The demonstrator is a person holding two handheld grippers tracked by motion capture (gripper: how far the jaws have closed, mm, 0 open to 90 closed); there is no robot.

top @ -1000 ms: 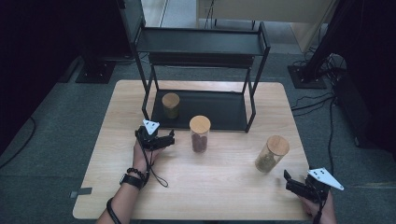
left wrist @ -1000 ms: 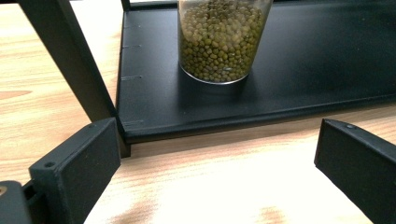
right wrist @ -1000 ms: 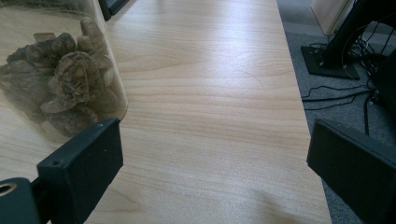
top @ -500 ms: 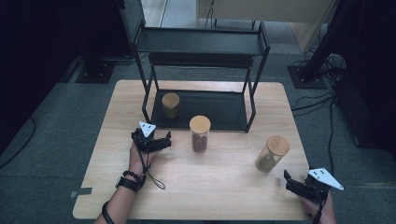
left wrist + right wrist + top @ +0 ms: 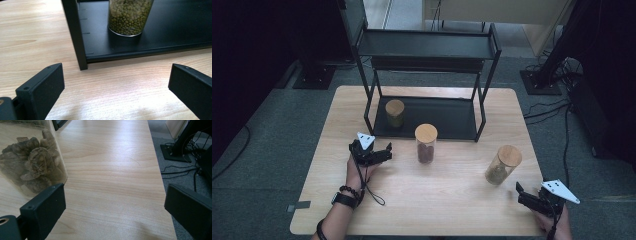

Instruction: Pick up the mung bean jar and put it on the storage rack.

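Left gripper (image 5: pixel 384 154) backed off toward 7 o'clock, jaws wide, empty; mung-bean jar (image 5: pixel 395 113) shelved on rack (image 5: pixel 432 131). Right gripper (image 5: pixel 520 192) open, empty.

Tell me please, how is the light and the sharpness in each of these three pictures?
High view: dim and slightly soft, the floor around the table almost black. Left gripper view: bright, a glare patch on the wood between the jaws, the jar of green beans sharp. Right gripper view: soft sheen on the wood, the jar of brown pieces close and a little blurred.
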